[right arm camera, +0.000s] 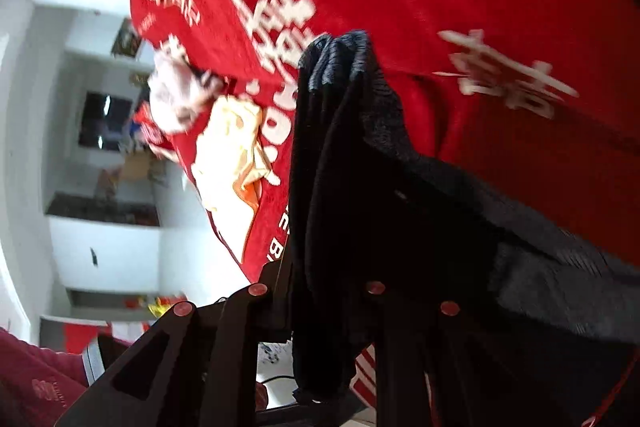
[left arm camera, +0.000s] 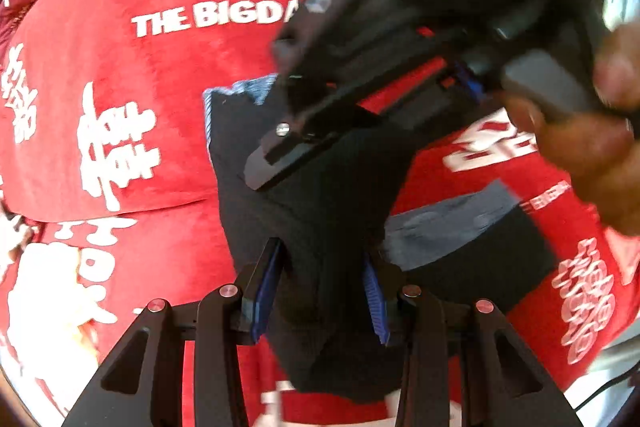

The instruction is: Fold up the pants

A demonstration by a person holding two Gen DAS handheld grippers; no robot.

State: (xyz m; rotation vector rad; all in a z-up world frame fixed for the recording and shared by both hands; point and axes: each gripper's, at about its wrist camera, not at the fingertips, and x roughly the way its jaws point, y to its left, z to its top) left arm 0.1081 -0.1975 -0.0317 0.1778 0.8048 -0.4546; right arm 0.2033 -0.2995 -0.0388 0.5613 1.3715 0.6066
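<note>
Both tools grip pants (left arm camera: 320,211), left view shows right tool (left arm camera: 280,155)

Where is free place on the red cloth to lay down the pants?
Free: the red cloth left of the black pants, around the white print "THE BIGD". Crowded: right of the pants, where the right tongs and the hand reach in.

Dark pants (right arm camera: 340,155) hide the right tongs' (right arm camera: 332,291) fingertips.
</note>
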